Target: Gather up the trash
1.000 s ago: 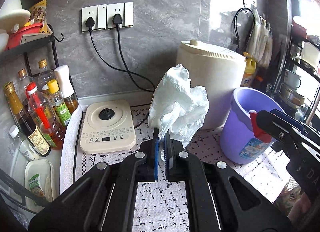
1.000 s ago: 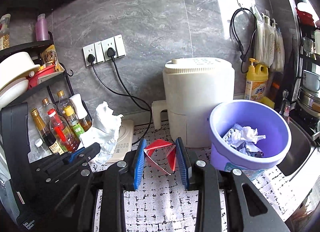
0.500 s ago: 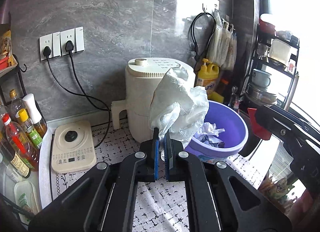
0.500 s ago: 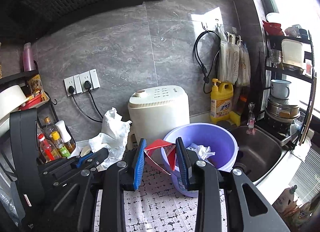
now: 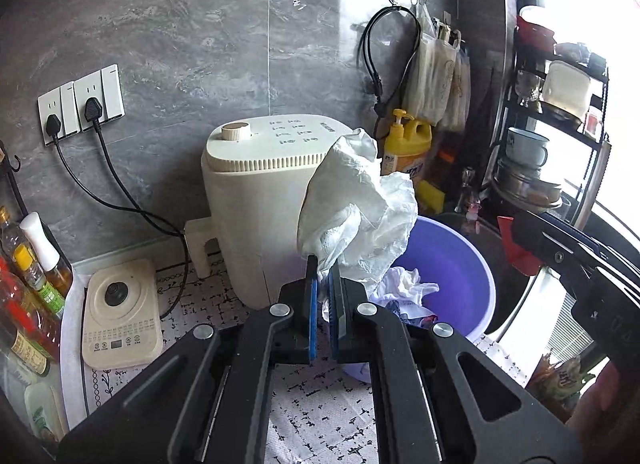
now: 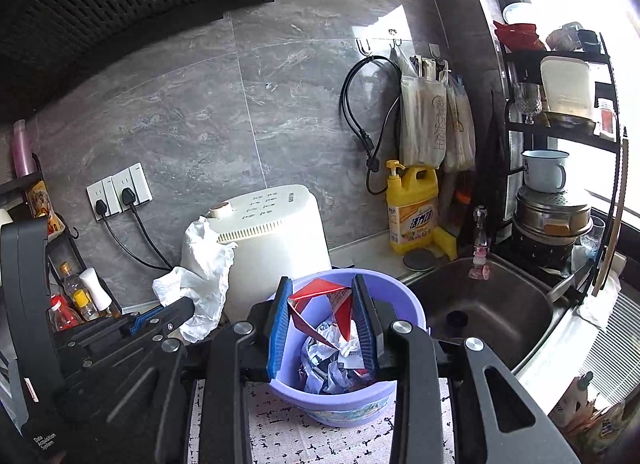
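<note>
Both tools have swung across the surface (image 5: 320,416) towards the purple bin (image 6: 400,296) within the last second, and the views now centre on it instead of on the bottles and hob at the left. The left tool (image 5: 323,306) is clenched on a crumpled white tissue (image 5: 360,216), which stands up above its tips in front of the cream appliance (image 5: 248,200) and beside the bin's near rim, not yet over the opening. The right tool (image 6: 322,324) is grasping a folded red carton (image 6: 320,296), and in its own view the carton hangs right over the bin, above the paper scraps (image 6: 332,360) already inside. Neither grip has changed. So the carry looks nearly done: the carton seems ready to drop, while the tissue probably needs a little more travel towards the bin before letting go.
</note>
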{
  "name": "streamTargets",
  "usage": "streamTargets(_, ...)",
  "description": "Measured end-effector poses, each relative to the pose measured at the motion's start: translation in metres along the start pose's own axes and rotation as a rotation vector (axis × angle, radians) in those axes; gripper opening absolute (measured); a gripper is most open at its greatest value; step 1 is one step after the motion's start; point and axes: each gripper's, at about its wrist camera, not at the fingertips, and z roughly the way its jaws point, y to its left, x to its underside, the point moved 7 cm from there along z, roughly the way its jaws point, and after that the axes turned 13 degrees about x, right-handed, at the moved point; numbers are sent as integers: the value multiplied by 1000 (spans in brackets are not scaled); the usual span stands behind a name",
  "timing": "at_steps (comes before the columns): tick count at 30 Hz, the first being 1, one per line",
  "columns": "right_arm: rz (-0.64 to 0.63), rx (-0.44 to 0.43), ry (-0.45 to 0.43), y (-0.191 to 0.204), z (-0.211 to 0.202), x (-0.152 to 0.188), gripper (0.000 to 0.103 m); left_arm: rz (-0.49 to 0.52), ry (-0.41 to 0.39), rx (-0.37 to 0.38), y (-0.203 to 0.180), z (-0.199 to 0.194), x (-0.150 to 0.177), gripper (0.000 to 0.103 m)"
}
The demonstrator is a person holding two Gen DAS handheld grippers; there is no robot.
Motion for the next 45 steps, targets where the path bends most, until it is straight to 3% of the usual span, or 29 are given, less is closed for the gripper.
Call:
streamTargets(3,5,-11,20,-2,19,2,36,2,22,-18,-1,16,2,5)
streamTargets(4,9,-22,32,-3,26,4,53,-7,33,-19,0,22,3,5)
streamTargets(6,36,-19,38,-8,36,7,73,-15,51,-28,2,32,7,5)
streamTargets(11,88,2,83,-33,56,20,73,-3,81,-41,-3,50,13,5)
streamTargets(14,101,59,78,-48,55,30,76,4,100,-34,-9,61,16,5)
streamTargets(19,108,66,98,-58,57,45,77,4,109,35,-26,76,16,7)
streamTargets(20,113,74,101,-61,57,47,77,2,113,50,-28,78,17,10)
streamTargets(23,126,99,108,-70,57,48,77,-14,102,64,-27,76,20,42)
streamTargets(27,114,107,108,-69,55,49,77,-49,92,52,-12,65,25,50)
streamTargets(31,121,106,105,-62,50,50,79,-56,65,25,5,46,25,70)
streamTargets(35,104,88,115,-45,45,51,80,-88,47,11,24,26,27,77)
streamTargets(45,38,43,84,-1,6,38,95,-125,10,-27,66,-37,21,92)
